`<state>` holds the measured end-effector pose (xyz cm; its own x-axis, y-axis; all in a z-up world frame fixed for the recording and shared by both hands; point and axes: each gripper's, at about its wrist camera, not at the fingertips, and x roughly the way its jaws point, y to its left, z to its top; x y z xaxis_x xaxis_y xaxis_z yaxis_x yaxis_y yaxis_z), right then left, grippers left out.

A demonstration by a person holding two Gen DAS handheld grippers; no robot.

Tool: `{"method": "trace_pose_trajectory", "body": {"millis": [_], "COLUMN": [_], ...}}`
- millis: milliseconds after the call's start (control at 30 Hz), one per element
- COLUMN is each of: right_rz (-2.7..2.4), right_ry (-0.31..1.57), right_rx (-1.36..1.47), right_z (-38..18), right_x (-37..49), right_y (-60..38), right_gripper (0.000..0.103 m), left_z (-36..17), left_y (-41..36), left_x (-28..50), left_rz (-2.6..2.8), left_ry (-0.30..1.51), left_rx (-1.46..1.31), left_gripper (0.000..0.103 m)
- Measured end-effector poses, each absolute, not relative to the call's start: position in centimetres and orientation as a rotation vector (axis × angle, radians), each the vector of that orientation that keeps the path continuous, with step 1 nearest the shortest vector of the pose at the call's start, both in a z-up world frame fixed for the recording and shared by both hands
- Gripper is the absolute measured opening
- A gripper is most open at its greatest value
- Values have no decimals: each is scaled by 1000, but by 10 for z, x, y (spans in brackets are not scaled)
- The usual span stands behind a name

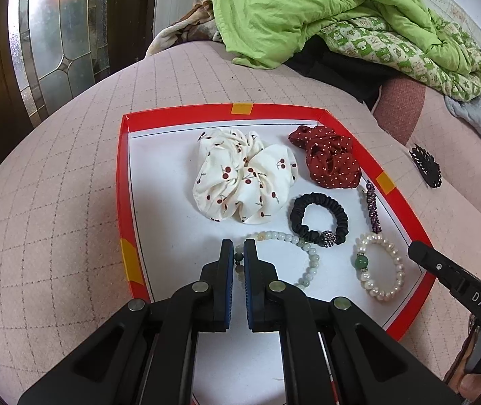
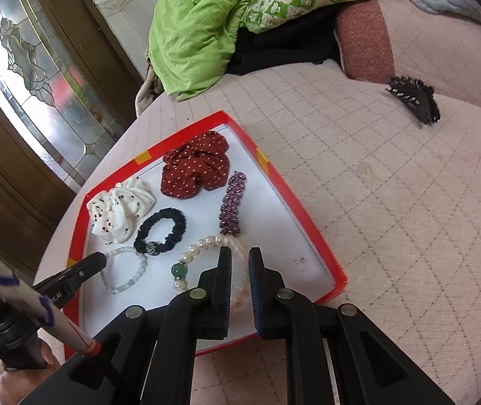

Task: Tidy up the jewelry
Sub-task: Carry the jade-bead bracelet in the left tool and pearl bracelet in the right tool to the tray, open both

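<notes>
While the left claw (image 1: 238, 253) pinches smooth jade beads (image 1: 276, 236), the right claw (image 2: 239, 263) clamps knobbly pearls (image 2: 203, 246).

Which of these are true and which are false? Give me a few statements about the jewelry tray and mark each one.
1. The black claw clip lies inside the red-rimmed tray. False: it lies on the pink quilt, outside the tray.
2. The left gripper is shut on the pale bead bracelet. True.
3. The red dotted scrunchie is in the tray. True.
4. The pearl bracelet carries a blue bead. False: its one coloured bead is green.
</notes>
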<state>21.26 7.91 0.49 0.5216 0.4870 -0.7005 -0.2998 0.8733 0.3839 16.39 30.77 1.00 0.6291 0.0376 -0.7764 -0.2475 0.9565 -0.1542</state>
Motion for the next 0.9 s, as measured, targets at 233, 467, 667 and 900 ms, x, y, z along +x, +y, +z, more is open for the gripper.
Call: {"method": "trace_pose_trajectory", "body": {"millis": [233, 467, 667, 900], "right_rz": [485, 487, 488, 493], "right_ry": [902, 897, 894, 888], "right_rx": [220, 222, 227, 228], "right_z": [8, 11, 15, 20], "right_x": [210, 208, 206, 203], "right_y": [82, 83, 83, 82], "right_gripper": [12, 12, 12, 12], "left_z": [11, 12, 17, 20], "left_y": [306, 306, 307, 305], "left_x": [163, 162, 159, 156], "left_rz": [166, 182, 206, 219], "left_ry": [876, 871, 857, 843], "left_rx": [-241, -232, -219, -208], "left_gripper": [6, 19, 28, 40]}}
